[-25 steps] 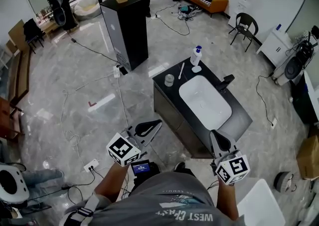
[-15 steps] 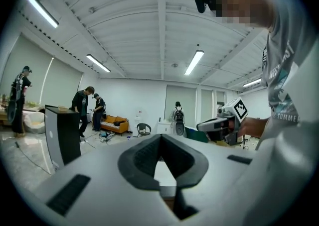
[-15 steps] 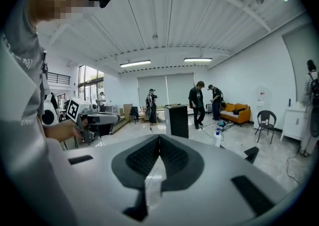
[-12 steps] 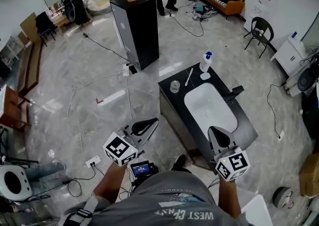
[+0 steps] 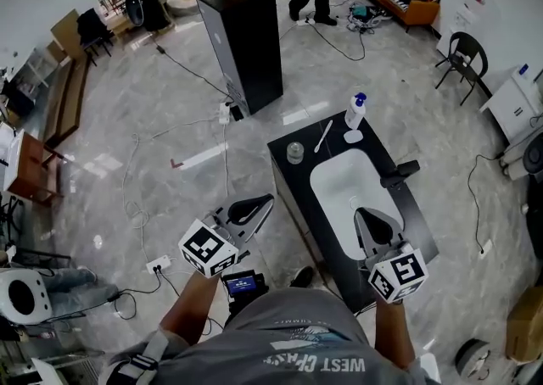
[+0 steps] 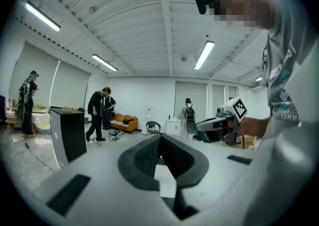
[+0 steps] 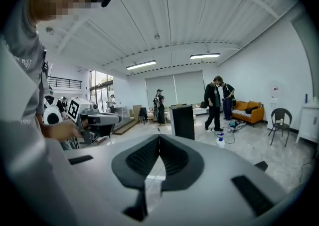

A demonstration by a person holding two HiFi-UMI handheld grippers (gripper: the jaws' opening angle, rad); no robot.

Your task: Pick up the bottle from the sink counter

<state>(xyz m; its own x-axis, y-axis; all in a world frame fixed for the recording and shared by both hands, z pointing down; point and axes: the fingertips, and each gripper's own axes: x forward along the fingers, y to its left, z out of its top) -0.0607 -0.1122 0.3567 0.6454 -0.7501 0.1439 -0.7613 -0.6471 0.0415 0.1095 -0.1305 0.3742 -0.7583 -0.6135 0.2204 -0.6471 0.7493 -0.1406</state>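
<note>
The white bottle (image 5: 355,110) with a blue pump cap stands upright at the far end of the black sink counter (image 5: 292,178), beside the white basin (image 5: 344,192). It also shows small and distant in the right gripper view as the bottle (image 7: 220,142). My left gripper (image 5: 261,203) hangs over the floor to the left of the counter, shut and empty; up close its jaws (image 6: 159,138) meet with nothing between. My right gripper (image 5: 366,219) hovers over the counter's near end, shut and empty (image 7: 159,138). Both are well short of the bottle.
A glass cup (image 5: 294,152), a white stick (image 5: 323,135) and a black faucet (image 5: 400,173) share the counter. A tall black cabinet (image 5: 246,36) stands beyond on the left. Cables and a power strip (image 5: 158,267) lie on the floor. People stand at the far wall.
The view has closed in on the counter, which now sits nearer and more centred. My right gripper now hangs over its near end. Both grippers stay shut.
</note>
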